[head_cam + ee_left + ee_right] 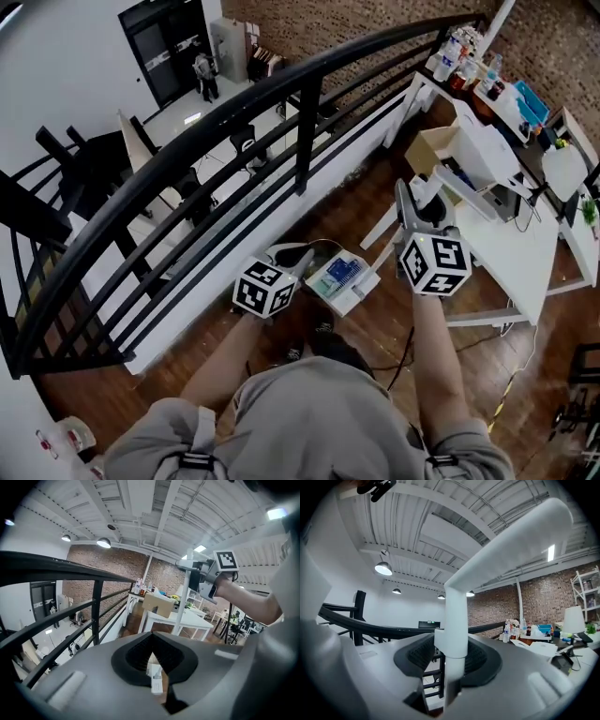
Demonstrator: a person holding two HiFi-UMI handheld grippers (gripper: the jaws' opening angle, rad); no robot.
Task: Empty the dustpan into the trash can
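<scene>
Clamping upright white handle [455, 620] between jaws, its top bending up rightward; black railing [370, 626] crossing behind, brick wall [497, 606] standing beyond.

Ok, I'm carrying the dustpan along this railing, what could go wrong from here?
1. The dustpan sits at the end of the long white handle, held only by the right gripper; a swing could tip its contents out.
2. The black railing is close, with a lower floor beyond; debris might fall through.
3. No trash can shows in any view.
</scene>
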